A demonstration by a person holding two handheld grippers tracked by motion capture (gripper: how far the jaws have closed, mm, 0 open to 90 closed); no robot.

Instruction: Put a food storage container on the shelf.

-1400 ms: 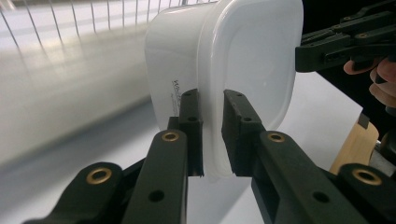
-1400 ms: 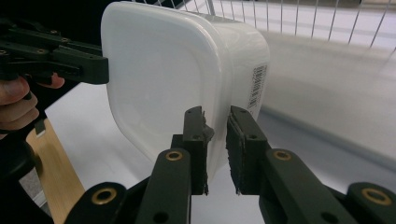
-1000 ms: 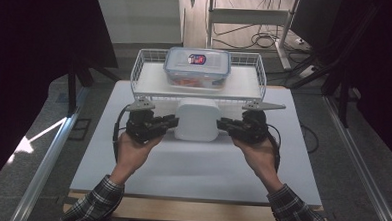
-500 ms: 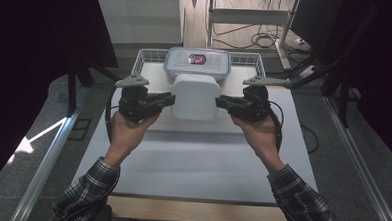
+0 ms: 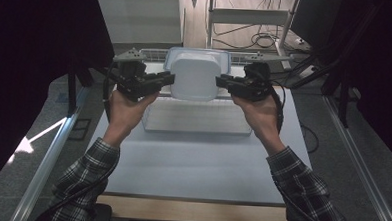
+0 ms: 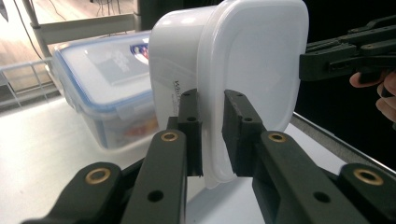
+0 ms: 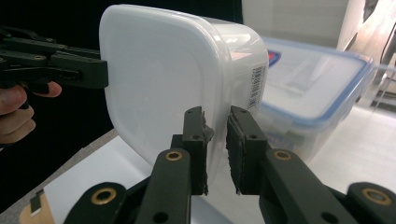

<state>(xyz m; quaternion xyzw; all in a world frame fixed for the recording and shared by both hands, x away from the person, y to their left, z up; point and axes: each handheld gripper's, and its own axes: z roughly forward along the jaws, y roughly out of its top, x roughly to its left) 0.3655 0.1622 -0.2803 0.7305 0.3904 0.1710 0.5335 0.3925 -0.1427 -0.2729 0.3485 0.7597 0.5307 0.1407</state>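
Note:
A white plastic tub with its lid on (image 5: 194,79) hangs in the air between my two grippers, directly above a clear box with a blue-rimmed lid (image 5: 196,52). My left gripper (image 5: 171,80) is shut on the tub's left rim; its jaws pinch the lid edge in the left gripper view (image 6: 212,100). On the opposite rim my right gripper (image 5: 219,82) is shut too, as the right gripper view shows up close (image 7: 217,116). The tub (image 6: 252,60) (image 7: 159,79) hides most of the blue-rimmed box (image 6: 102,79) (image 7: 308,88) behind it.
A white wire tray (image 5: 193,125) stands at the back of the white table mat (image 5: 196,163), and the blue-rimmed box sits in it. Dark curtains close in on both sides. A metal shelf (image 5: 248,22) and cables lie beyond the table.
Both grippers have lifted the white tub off the mat and carried it up and away from the person, from in front of the wire tray to over the blue-rimmed box.

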